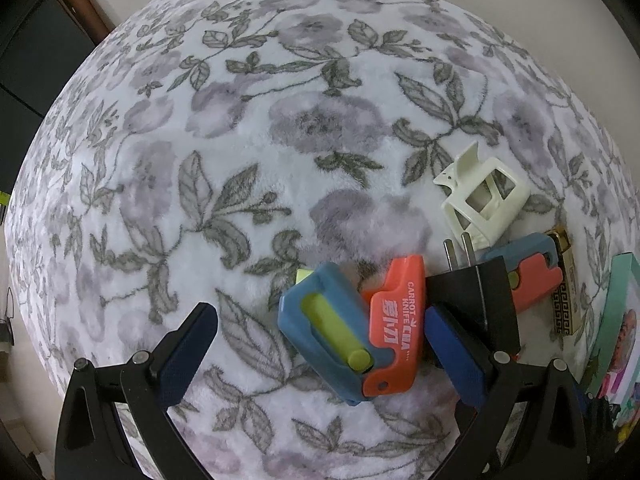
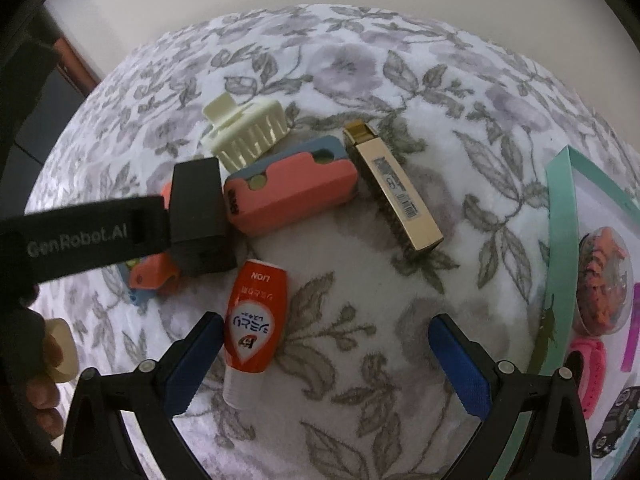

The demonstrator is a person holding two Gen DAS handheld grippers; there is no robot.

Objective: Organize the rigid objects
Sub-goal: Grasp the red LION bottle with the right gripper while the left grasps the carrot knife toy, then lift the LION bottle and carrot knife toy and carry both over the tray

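Note:
My left gripper (image 1: 318,320) stands open over the flowered cloth. A blue and orange carrot-knife toy (image 1: 352,332) lies between its fingers, untouched. Just right of it stands a black plug (image 1: 476,292) with two metal prongs, then a cream hair claw (image 1: 484,196), a second carrot-knife toy (image 1: 528,276) and a gold lighter (image 1: 564,284). My right gripper (image 2: 326,332) is open too, with an orange LION tube (image 2: 256,320) lying close to its left finger. Beyond it lie the black plug (image 2: 200,208), the carrot-knife toy (image 2: 288,188), the hair claw (image 2: 248,132) and the gold lighter (image 2: 392,188).
A teal toy box (image 2: 560,240) stands along the right edge and shows in the left wrist view as the teal box (image 1: 616,320). The left gripper's black strap (image 2: 80,236) and a hand (image 2: 40,360) cross the left side. The flowered cloth (image 1: 240,120) stretches to the left and far side.

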